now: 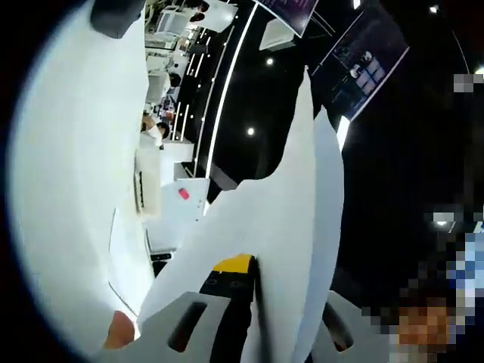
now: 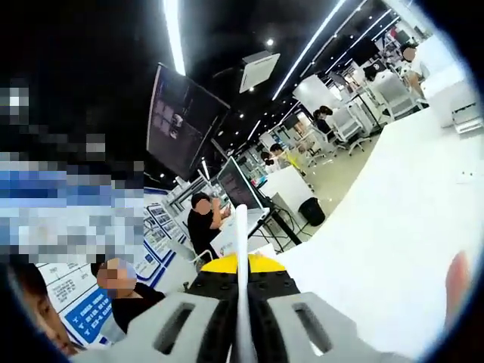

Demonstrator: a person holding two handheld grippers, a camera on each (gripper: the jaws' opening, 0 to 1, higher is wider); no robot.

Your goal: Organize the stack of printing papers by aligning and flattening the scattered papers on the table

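White printing papers (image 1: 295, 204) stand up from between the jaws of my left gripper (image 1: 261, 306), which is shut on their lower edge; the sheets fan upward with a wavy, uneven top. The view is rolled, so the white table (image 1: 76, 189) runs down the left side. In the right gripper view the papers (image 2: 240, 234) appear edge-on as a thin white line, clamped in my right gripper (image 2: 240, 310), which is shut on them. The white table (image 2: 393, 227) spreads out to the right of that gripper.
A fingertip (image 2: 456, 280) shows at the right edge over the table, and another (image 1: 119, 333) beside the left jaw. Behind are desks, a person in black (image 2: 200, 223), a black bin (image 2: 310, 210), hanging screens and ceiling light strips.
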